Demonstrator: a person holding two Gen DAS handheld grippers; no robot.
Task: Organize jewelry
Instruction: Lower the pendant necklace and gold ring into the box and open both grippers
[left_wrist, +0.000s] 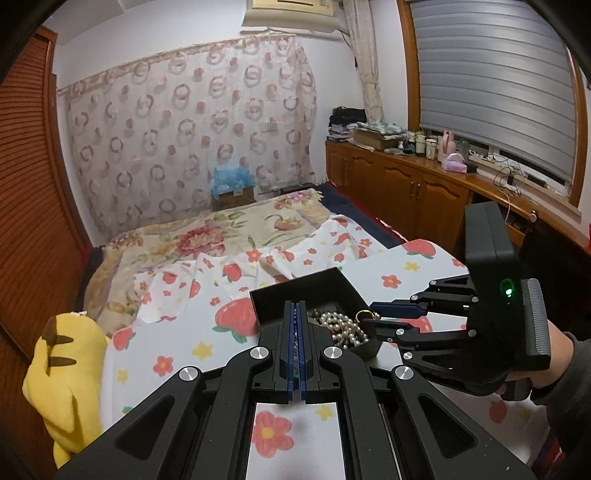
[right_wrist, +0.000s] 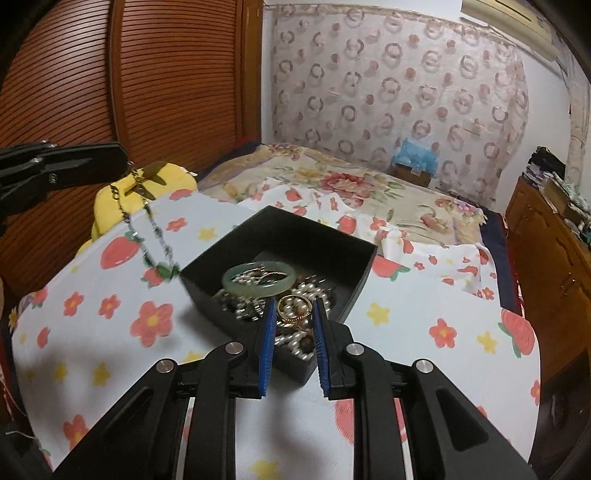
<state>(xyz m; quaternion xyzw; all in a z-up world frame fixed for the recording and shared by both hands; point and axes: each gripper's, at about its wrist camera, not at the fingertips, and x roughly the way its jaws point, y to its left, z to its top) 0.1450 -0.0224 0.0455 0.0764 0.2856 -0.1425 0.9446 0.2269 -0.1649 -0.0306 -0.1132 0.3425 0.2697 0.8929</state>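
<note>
- Black box: a square, matte, open-topped tray with straight walls, resting on the white sheet printed with strawberries and red flowers that covers the bed.
- Contents of the box: a smooth, pale green bangle lying on top; strands of small, glossy round pearls heaped beneath it; a thin gold ring at the near side.
- Right gripper: black linked arms with ribbed blue pads; the jaws stand apart, holding nothing, the tips poised over the near corner of the box on either side of the gold ring.
- Left gripper: the blue pads are pressed together, clenched on a chain necklace; the right wrist view shows it held up to the left of the box.
- Chain necklace: dark and silvery links in a hanging loop, with a flat gold piece near the top; its lower end hangs over the sheet just beside the box's left corner, and whether it touches the cloth cannot be told.
- Yellow plush toy: soft, with brown stripes, lying at the left edge of the bed.
- Wooden slatted doors: ribbed, reddish-brown, behind the toy.
</note>
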